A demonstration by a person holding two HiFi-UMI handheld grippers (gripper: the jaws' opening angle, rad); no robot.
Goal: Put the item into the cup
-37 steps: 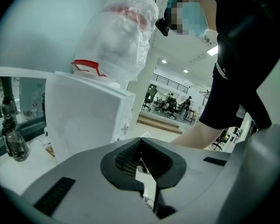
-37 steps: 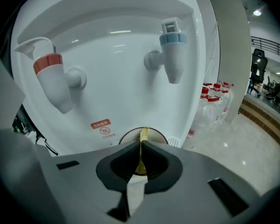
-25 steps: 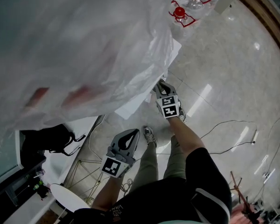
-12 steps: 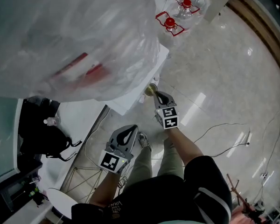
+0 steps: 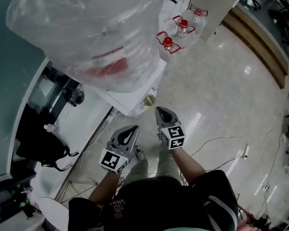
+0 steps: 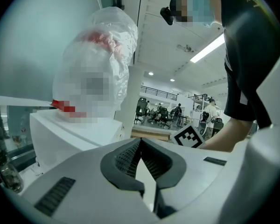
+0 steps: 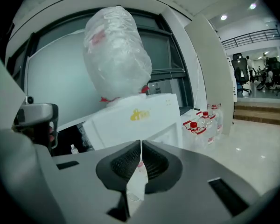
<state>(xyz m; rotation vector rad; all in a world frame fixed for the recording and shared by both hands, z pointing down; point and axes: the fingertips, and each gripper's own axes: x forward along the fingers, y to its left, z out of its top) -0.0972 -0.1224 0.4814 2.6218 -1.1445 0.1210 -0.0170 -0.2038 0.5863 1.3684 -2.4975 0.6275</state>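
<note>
A small paper cup (image 5: 149,100) with a yellowish inside stands in the niche of a white water dispenser (image 5: 130,96). My right gripper (image 5: 160,111) hovers just below and right of the cup, apart from it, with its jaws shut. In the right gripper view its tip (image 7: 140,143) points at the dispenser front (image 7: 135,120), and nothing sticks out of the jaws. A pale shape shows behind the gap; I cannot tell what it is. My left gripper (image 5: 132,130) is lower and to the left, shut and empty (image 6: 140,140). No separate item is visible.
A big plastic-wrapped jug (image 5: 91,28) tops the dispenser. Red-capped water bottles (image 5: 167,41) stand on the glossy floor beyond it. A black bag (image 5: 38,148) lies at the left and a cable (image 5: 221,141) runs across the floor at the right. My legs are below the grippers.
The view has pulled back from the dispenser. The cup has come into sight, and the right gripper tip now sits a little farther from it than half a second ago. Both jaws stay shut.
</note>
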